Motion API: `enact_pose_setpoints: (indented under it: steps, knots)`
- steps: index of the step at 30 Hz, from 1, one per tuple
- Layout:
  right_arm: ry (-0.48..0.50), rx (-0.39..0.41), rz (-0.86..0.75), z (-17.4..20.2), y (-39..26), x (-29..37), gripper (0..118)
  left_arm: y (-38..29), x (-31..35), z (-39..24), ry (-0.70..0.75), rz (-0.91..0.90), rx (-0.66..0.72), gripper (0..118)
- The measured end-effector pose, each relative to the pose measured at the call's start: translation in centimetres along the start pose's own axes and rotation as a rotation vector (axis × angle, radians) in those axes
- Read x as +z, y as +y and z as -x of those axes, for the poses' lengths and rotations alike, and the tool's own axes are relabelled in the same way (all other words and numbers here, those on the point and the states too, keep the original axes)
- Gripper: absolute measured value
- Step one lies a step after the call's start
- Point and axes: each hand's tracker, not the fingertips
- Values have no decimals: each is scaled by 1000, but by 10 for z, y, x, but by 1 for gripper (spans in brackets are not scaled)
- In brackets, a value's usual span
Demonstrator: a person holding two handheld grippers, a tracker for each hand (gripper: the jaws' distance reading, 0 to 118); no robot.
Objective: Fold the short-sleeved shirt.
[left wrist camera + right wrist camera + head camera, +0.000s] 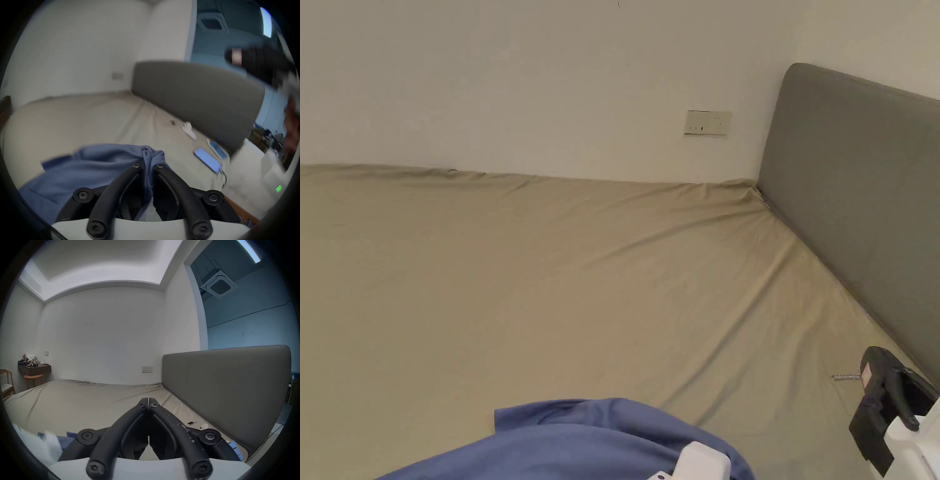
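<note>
The left gripper [148, 164] pinches a bunched fold of the blue shirt [90, 164], which lies on the bed [550, 275] behind it. In its own view, the right gripper [148, 400] is closed on nothing above the sheet.

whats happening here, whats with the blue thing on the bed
A person is working on a bed with a two-jaw gripper in each hand. The left gripper is shut on a bunched fold of a blue shirt, which lies crumpled at the near edge of the tan sheet, not yet spread out or folded. The right gripper is closed on nothing, held above the sheet near the grey headboard.
</note>
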Motion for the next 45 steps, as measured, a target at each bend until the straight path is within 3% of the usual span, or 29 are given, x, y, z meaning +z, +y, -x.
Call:
enact_pose_setpoints:
  steps: [5, 10, 11, 12, 13, 17, 21, 25, 27, 28, 30, 31, 34, 41, 45]
  knots:
    - [-28, -18, 38, -16, -14, 2, 1, -51, -50, -26, -15, 276, -23, 8]
    - [-28, -24, 57, -18, -18, 0, 1, -54, -56, -10, -22, 323, 43, 12]
    - [-26, -27, 59, -18, -19, 0, 1, -50, -53, -7, -31, 319, 62, 24]
    - [-21, -31, 59, -17, -19, -1, 1, -44, -46, -5, -26, 295, 69, 47]
    - [-15, -35, 55, -16, -19, -1, 1, -37, -36, -3, 1, 234, 62, 83]
    - [6, -36, 38, -11, -16, 2, 1, 6, 22, 22, 83, -9, 19, 114]
    - [26, -38, 12, -5, -11, 7, 1, 48, 112, 61, 218, -275, 40, 116]
    - [46, -38, -13, 3, -10, 13, 1, 57, 196, 99, 511, -423, 46, 116]
    - [58, -41, -22, 7, -10, 15, 1, 47, 231, 107, 661, -506, 38, 112]
    - [64, -37, -27, 10, -11, 16, 1, 39, 248, 110, 728, -549, 27, 101]
    - [72, -25, -31, 16, -12, 17, 1, 25, 270, 114, 816, -582, 30, 71]
    - [78, -22, -30, 18, -13, 18, 1, 18, 282, 117, 856, -589, 43, 47]
    - [101, -29, -22, 24, -14, 19, 1, -1, 302, 126, 920, -612, 114, 0]
    - [132, -11, -11, 35, -18, 21, 1, -24, 316, 149, 916, -527, 199, 0]
    - [132, -8, 0, 35, -19, 21, 1, -36, 296, 169, 762, -357, 269, 0]
